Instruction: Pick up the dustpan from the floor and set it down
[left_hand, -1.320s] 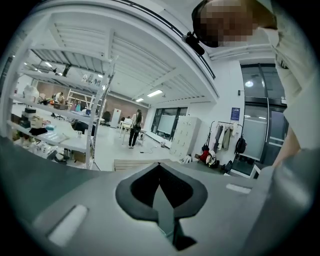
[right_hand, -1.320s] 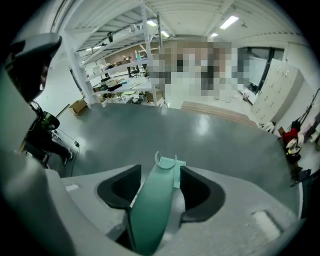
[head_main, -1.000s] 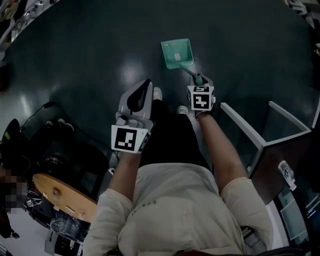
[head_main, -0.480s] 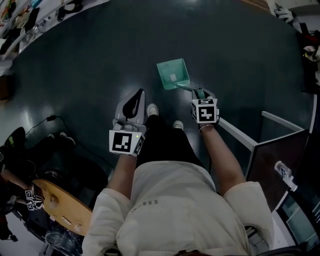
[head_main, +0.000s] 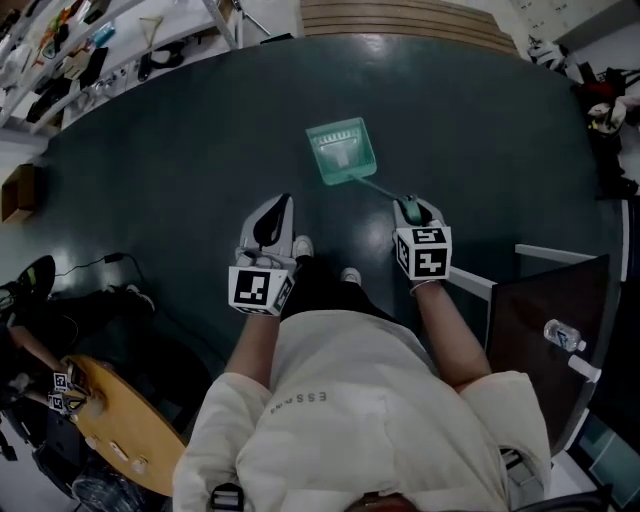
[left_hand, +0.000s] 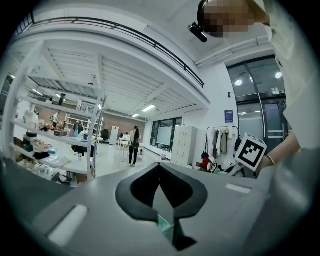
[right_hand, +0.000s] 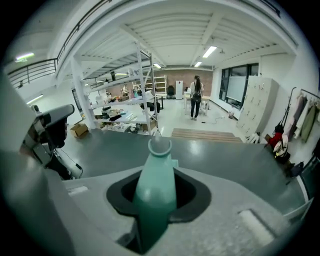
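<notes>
A big open lab or workshop hall: white shelving racks crowded with gear, a railed mezzanine overhead, pale lockers, a coat rack, glossy dark floor.

You see wooden steps at the far edge of the dark floor. Left of the steps stand shelves, and right of them are lockers. Beyond the steps stands a person. Well this side of the steps, to the right, is a bottle beside a white-framed panel.
</notes>
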